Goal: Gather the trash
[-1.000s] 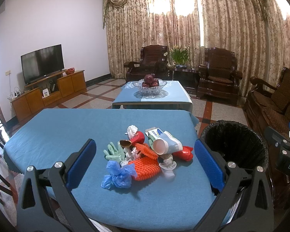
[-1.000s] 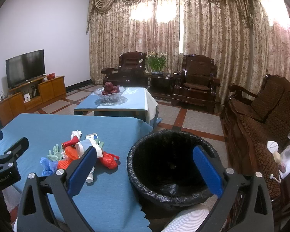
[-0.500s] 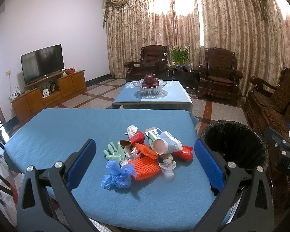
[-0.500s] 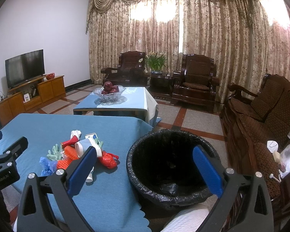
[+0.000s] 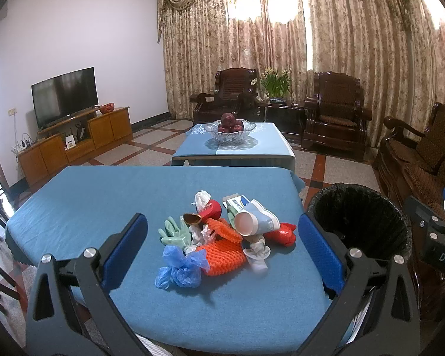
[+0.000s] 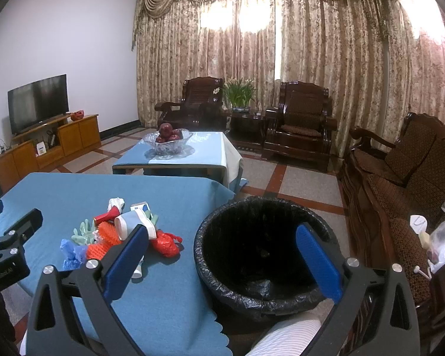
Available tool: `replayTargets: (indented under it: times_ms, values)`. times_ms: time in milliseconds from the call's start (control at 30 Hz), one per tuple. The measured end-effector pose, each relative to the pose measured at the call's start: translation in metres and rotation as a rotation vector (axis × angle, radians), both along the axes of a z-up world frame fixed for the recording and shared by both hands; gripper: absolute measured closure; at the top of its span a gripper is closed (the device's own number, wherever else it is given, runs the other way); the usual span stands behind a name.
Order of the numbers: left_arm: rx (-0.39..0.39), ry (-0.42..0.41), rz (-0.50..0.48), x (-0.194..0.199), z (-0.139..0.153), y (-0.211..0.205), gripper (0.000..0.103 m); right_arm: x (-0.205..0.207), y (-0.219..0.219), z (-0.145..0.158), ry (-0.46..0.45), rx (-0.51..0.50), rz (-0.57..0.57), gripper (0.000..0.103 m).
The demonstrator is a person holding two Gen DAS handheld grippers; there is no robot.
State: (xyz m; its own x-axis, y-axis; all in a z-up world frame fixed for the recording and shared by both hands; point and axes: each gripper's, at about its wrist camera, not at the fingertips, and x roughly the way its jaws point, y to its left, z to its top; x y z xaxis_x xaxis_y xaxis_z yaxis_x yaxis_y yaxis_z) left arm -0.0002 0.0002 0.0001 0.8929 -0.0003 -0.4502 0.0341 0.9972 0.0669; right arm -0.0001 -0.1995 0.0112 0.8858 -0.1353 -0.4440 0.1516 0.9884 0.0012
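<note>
- Holding my left gripper [image 5: 222, 234] wide open and empty above the trash pile [image 5: 219, 237] on the blue table [image 5: 103, 201].
- Keeping my right gripper [image 6: 222, 243] open and empty over the black bin [image 6: 261, 255] beside the table's edge.

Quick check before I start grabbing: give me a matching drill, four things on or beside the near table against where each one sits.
Things:
1. paper cup
2. blue plastic wrap
3. green glove
4. bin

Places:
A. off the table's right edge
B. left side of the pile
C. lying on its side at the pile's right
D. nearest corner of the pile, by the orange mesh

Pairs: 1-C, 2-D, 3-B, 4-A
</note>
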Motion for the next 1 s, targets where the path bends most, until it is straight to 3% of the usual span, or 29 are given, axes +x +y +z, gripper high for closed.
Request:
replayTargets:
  times_ms: [333, 1000]
  values:
    - [0.0, 0.001, 0.0, 0.0, 0.0, 0.0, 0.005, 0.001, -0.004, -0.015, 0.003, 0.004, -0.007, 0.006]
    - [-0.001, 0.004, 0.001, 0.0, 0.0, 0.0, 0.005, 0.001, -0.006, -0.016, 0.01, 0.002, -0.006, 0.006]
